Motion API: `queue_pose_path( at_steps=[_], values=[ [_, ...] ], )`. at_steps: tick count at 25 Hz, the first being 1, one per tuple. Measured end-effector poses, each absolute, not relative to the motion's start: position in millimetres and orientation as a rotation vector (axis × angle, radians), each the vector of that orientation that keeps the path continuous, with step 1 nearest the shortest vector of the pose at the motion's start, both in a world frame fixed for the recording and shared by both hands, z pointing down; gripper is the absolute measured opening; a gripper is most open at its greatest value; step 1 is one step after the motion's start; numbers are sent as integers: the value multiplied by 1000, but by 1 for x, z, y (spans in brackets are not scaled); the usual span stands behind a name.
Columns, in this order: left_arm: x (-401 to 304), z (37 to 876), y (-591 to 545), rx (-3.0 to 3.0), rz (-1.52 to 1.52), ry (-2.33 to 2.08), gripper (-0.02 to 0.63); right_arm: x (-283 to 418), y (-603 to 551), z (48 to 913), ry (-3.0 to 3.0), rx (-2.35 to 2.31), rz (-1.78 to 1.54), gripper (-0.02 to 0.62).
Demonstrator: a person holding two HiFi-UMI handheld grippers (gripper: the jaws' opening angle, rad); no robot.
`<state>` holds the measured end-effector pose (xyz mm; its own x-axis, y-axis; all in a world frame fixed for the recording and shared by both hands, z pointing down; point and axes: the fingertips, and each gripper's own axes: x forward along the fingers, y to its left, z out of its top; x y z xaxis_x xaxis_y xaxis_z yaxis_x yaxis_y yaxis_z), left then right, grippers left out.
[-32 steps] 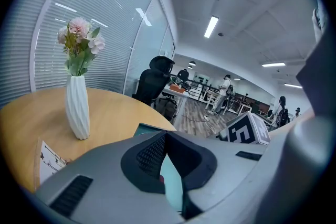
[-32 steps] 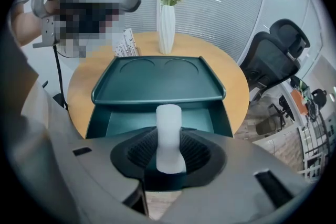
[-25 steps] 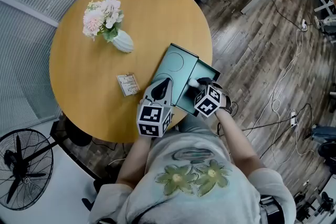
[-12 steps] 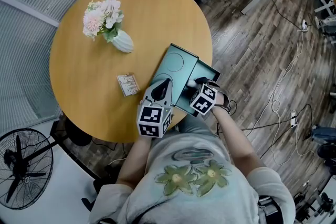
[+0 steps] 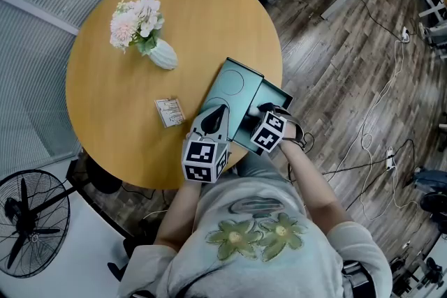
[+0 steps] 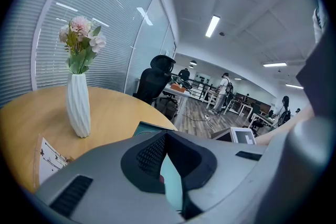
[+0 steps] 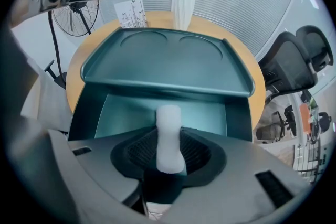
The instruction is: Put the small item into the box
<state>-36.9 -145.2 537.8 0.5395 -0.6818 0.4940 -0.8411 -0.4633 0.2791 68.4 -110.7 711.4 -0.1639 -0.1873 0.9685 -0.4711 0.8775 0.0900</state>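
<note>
Over the last second the right hand-held gripper (image 7: 169, 150), clamped on the small white item (image 7: 168, 128), has edged left. It now hangs over the open tray of the teal box (image 5: 241, 84), so I'd say release is close. The left hand-held gripper (image 6: 168, 176) seems to pinch the box's near edge. A card (image 5: 170, 112) on the surface (image 5: 112, 115) carries print too small to read.

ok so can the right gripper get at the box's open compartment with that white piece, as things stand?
Probably yes. The right gripper, shut on the white piece, sits right at the open compartment, whose floor looks bare. The box top lies beyond it, not across the way.
</note>
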Motion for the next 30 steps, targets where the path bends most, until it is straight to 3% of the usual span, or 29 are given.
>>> queue_pose_path(
  at_steps=[19,30],
  values=[
    [-36,535,-138,2288,427,-1236,2,67,-111,713,-1748,508,268,160],
    [-37,532,-139,2288,422,-1239,2,66,-116,685,-1832,549,303,212]
  ],
)
